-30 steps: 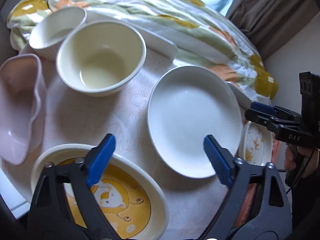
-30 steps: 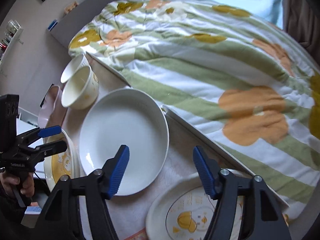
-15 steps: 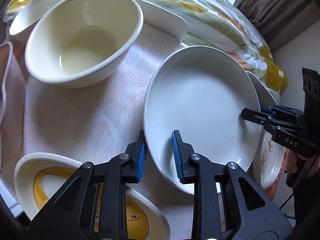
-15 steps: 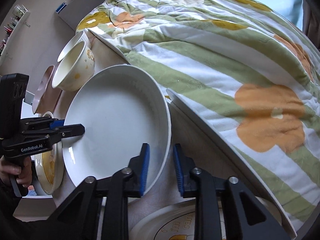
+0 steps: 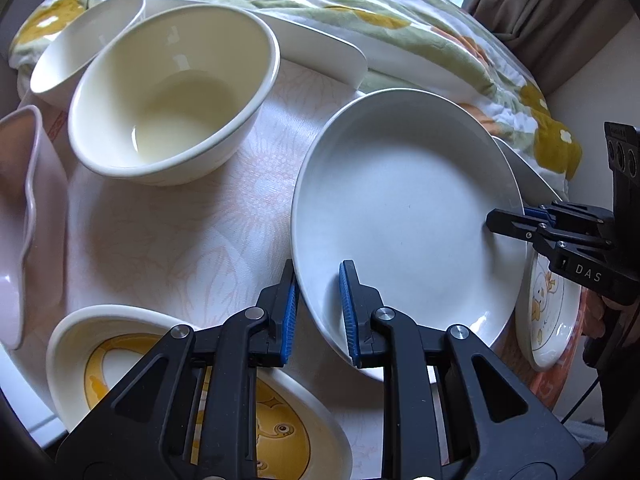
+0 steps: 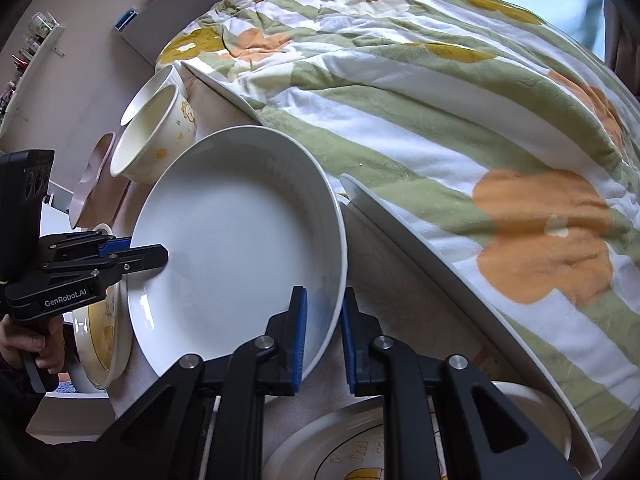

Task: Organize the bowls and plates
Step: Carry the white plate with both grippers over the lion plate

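White, glossy deep plate point(image 5: 404, 216) is pinched at opposite rims by each hand-held gripper point(image 5: 316, 308) point(image 6: 323, 334).

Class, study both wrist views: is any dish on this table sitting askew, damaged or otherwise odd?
Nothing looks chipped or spilled. One thing stands out: the large white plate sits tilted, its rim clamped at opposite sides by the left gripper and right gripper. The cream bowl sits upright.

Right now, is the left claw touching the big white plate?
Touching. The left wrist view shows the left claw with its blue pads pinched on the rim of the white plate.
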Action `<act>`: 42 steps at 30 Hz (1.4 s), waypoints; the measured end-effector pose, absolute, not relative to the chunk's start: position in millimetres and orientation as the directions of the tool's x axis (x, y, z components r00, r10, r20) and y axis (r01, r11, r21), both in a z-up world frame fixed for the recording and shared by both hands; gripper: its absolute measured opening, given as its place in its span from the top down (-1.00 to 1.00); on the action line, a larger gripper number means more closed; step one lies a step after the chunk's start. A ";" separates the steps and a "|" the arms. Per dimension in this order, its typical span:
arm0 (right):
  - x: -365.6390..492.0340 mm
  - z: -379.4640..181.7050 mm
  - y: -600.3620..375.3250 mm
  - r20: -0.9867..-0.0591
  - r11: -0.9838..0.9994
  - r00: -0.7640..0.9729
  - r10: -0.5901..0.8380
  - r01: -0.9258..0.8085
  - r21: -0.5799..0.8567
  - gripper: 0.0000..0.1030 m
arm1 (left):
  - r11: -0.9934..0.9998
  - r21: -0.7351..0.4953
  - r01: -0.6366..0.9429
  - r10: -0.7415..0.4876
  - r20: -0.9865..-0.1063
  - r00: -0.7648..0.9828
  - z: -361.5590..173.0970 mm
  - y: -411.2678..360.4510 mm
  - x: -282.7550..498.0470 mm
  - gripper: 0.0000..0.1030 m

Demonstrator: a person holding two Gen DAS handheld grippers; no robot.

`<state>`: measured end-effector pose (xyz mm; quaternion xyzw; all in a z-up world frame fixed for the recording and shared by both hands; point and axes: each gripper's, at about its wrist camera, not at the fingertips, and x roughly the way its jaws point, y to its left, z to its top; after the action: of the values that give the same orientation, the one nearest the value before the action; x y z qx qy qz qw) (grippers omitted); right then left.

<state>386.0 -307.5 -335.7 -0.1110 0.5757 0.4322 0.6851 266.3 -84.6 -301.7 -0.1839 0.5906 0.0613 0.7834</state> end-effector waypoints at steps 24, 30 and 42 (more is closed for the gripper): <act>229.9 -251.4 -288.7 -0.849 0.789 0.177 0.498 -0.498 0.359 0.71 | 0.967 -0.240 -0.080 -0.194 -0.907 0.374 -223.0 -16.7 153.4 0.65; 176.8 -262.8 -270.0 -0.858 0.874 0.253 0.446 -0.331 0.356 0.71 | 0.974 -0.209 0.089 -0.227 -0.917 0.329 -236.1 4.1 127.0 0.65; 130.9 -295.3 -245.5 -0.887 0.941 0.339 0.313 -0.234 0.243 0.71 | 0.969 -0.149 0.199 -0.203 -0.937 0.284 -282.0 15.2 115.2 0.65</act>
<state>130.9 -245.5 -295.3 0.0359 0.5498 0.1674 0.8175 115.2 15.2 -282.0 -0.0015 0.5851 -0.1253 0.8012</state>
